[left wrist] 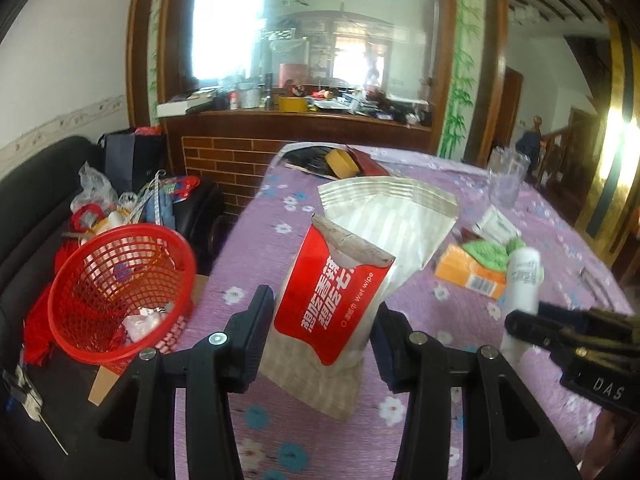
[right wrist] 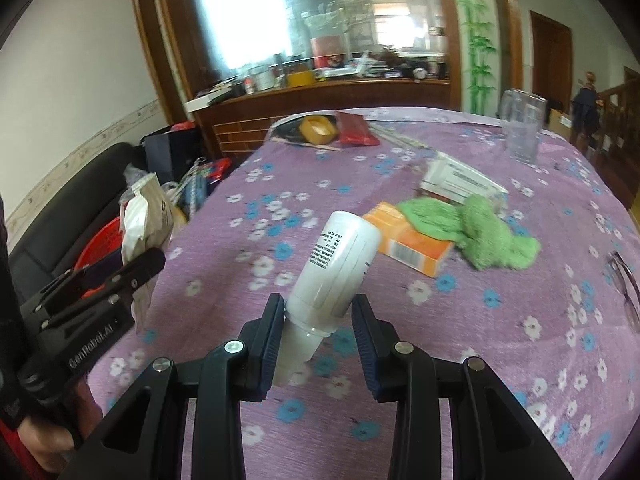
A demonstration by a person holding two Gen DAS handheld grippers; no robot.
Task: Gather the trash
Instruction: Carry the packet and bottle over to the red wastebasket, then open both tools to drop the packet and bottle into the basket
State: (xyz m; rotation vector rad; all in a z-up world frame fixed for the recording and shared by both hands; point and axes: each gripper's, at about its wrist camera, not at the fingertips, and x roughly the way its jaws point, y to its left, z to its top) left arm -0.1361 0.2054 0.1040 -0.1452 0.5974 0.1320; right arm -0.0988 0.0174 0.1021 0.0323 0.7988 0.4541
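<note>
While hovering over the purple floral tablecloth (left wrist: 256,240), pinching a torn red-and-white wet-wipe pouch (left wrist: 332,280) in the left gripper (left wrist: 320,340), pads pressing both sides, pouch upright above the table edge. Sitting just left, off the table: red mesh basket (left wrist: 116,292) holding scraps. Clamping a white plastic bottle (right wrist: 340,260) in the right gripper (right wrist: 318,340), jaws closed on its neck end, tilted up-right. Lying beyond: orange box (right wrist: 408,244), green cloth (right wrist: 476,232).
</note>
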